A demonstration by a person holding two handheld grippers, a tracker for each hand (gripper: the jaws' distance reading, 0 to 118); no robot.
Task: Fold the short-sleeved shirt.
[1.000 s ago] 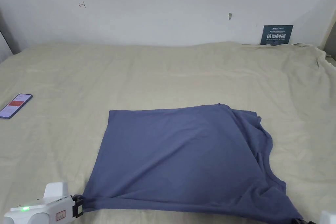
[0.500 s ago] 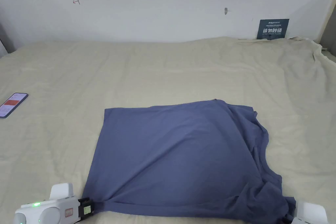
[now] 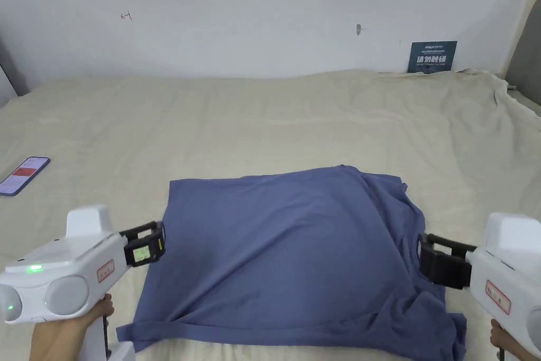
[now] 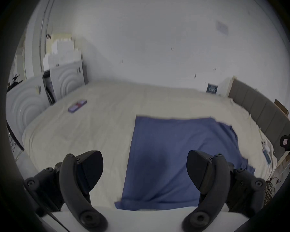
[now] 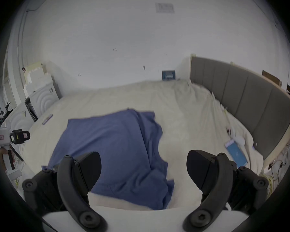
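Seemingly shirt (image 3: 296,251) collar rightward, long axis left-right

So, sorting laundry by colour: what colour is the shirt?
Plain slate blue shirt, no pattern; clearest in the head view.

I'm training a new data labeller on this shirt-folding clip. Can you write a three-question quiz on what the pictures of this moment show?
1. True or false: the left gripper is open and clamps no cloth.
2. Which side of the blue shirt is bunched and rumpled: the side near the right gripper or the side near the left one?
3. Multiple choice: the phone on the bed sheet lies
A. on the shirt
B. apart from the shirt, off to the person's left
C. between a gripper's jaws

Key
1. True; its jaws stand wide apart.
2. The side near the right gripper.
3. B
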